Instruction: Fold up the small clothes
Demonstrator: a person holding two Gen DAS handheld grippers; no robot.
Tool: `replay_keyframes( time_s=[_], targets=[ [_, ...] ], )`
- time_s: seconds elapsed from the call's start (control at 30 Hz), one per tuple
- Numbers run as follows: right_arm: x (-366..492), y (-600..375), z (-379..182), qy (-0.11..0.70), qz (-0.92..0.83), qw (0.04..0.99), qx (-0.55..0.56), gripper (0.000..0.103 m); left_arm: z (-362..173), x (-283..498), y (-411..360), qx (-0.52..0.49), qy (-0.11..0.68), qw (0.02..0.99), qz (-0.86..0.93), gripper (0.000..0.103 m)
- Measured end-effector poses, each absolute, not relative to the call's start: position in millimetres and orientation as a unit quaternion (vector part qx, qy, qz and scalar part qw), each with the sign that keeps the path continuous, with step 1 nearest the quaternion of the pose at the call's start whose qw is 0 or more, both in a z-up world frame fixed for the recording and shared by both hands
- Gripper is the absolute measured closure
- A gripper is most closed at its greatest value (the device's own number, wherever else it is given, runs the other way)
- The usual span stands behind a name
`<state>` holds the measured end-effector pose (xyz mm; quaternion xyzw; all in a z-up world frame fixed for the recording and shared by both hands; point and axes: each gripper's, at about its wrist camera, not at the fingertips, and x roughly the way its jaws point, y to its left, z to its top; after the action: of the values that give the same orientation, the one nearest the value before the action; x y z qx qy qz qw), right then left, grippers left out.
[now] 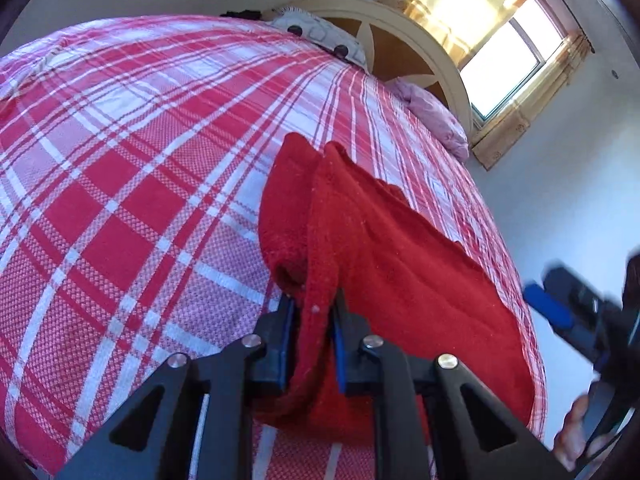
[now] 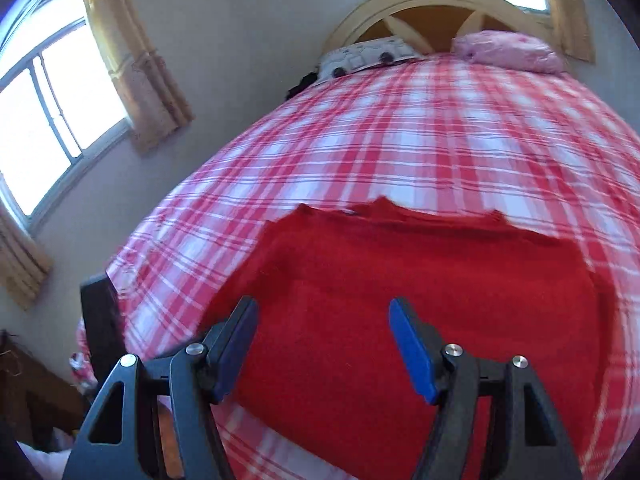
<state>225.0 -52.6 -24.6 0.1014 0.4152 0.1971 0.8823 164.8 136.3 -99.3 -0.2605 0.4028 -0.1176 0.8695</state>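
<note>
My red fleecy knit garment (image 1: 400,248) lies on the near part of the red-and-white plaid bedspread (image 1: 120,168), close to the bed's foot edge. From the right wrist view it spreads broad and flat (image 2: 400,300), its long axis running across the bed, its ragged far edge facing the cream arched wooden headboard (image 2: 432,8). My left gripper (image 1: 311,304) points down toward the cloth and its blue pads are pinched on a raised fold at the garment's edge; the fabric bunches up between the fingers and rises in a ridge. My right gripper (image 2: 323,312) hovers tilted down over the garment's middle, jaws spread wide, nothing between them. In the left view it shows blurred at the right (image 1: 560,300), gripped by a hand (image 1: 576,432).
</note>
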Motion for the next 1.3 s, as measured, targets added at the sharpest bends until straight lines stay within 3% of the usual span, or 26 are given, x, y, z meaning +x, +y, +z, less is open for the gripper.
replay_keyframes(
  time_s=[0.37,0.6,0.7,0.73,0.77,0.8,0.87,0.93,1.3],
  targets=[
    [334,31,-67,0.547,0.271,0.787,0.094,0.034,-71,149,109,-0.184,0.325,0.912,-0.171,0.086],
    [354,81,-98,0.590,0.218,0.773,-0.086,0.034,-72,150,103,-0.159,0.305,0.922,-0.177,0.086],
    [358,76,-107,0.584,0.210,0.779,-0.088,0.034,-74,150,102,-0.153,0.308,0.921,-0.181,0.086],
    [357,71,-108,0.579,0.215,0.783,-0.079,0.040,-74,151,103,-0.152,0.309,0.921,-0.182,0.086],
    [356,65,-108,0.571,0.213,0.789,-0.082,0.057,-74,152,104,-0.152,0.310,0.920,-0.183,0.086],
    [356,59,-107,0.567,0.211,0.792,-0.084,0.064,-73,152,105,-0.151,0.311,0.920,-0.183,0.086],
    [358,44,-103,0.566,0.220,0.793,-0.048,0.076,-70,154,106,-0.150,0.312,0.919,-0.186,0.086],
    [361,22,-96,0.566,0.231,0.791,0.018,0.078,-66,154,102,-0.141,0.311,0.920,-0.191,0.086],
    [317,-138,-32,0.483,0.226,0.813,0.233,0.080,-21,137,37,-0.076,0.269,0.914,-0.293,0.086]
  ],
)
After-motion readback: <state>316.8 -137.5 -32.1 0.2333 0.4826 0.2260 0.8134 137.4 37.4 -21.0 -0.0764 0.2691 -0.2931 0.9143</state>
